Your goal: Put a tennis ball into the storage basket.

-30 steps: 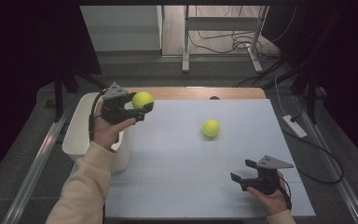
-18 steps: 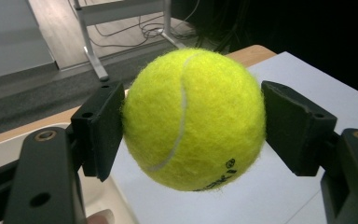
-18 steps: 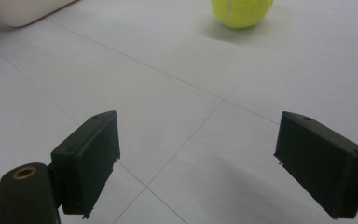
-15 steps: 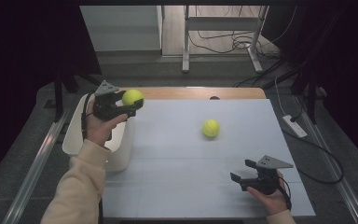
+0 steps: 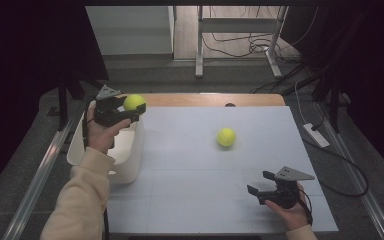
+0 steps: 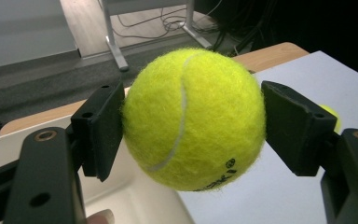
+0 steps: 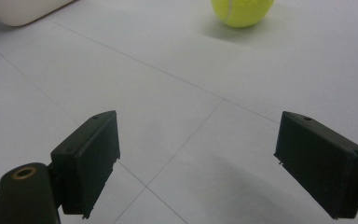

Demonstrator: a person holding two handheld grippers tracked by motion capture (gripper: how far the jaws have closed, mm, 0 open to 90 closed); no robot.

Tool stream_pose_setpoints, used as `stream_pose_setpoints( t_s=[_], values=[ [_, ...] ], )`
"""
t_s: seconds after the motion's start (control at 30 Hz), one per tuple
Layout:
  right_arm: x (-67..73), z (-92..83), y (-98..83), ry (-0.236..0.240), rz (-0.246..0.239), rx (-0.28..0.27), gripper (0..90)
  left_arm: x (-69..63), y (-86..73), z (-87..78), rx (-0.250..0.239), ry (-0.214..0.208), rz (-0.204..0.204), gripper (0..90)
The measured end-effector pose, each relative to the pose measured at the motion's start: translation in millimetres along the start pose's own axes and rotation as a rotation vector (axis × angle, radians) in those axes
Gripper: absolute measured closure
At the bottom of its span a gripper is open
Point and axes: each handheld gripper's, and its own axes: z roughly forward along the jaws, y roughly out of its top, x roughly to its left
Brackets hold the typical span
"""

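The left tongs (image 5: 130, 111), closed on a ball (image 5: 134, 102) with both pads pressed into its felt, have carried it leftward off the desk (image 5: 190, 165) since a second ago; it now hangs over the far right rim of the white bin (image 5: 130, 165) that stands against the desk's left edge. The carry thus looks nearly done: a short move farther left would put the ball over the bin's mouth for release. The right tongs (image 5: 261, 184) rest wide open and empty near the desk's near right corner, unmoved. A second ball (image 5: 226, 137) lies free on the desk right of centre, well apart from every edge, with open surface between it and the right tongs.
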Motion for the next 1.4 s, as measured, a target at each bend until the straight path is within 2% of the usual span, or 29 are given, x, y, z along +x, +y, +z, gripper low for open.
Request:
stream_pose_setpoints(
  t_s=[0.3,0.63,1.1,1.4],
  values=[
    [-0.5,-0.2,-0.2,0.000,0.001,0.000,13.5,13.6,-2.8,1.4,0.018,0.050,-0.018,26.4],
    [-0.4,-0.3,-0.3,-0.001,0.000,0.000,13.5,26.9,-5.6,2.4,0.035,0.076,-0.047,26.4],
    [-0.5,-0.2,-0.4,-0.001,-0.001,0.001,13.5,52.4,-13.0,6.0,0.114,0.161,-0.103,26.3],
    [-0.5,0.2,-0.3,-0.002,-0.001,0.003,13.5,58.2,-14.8,10.0,0.135,0.196,-0.116,26.3]
  ],
)
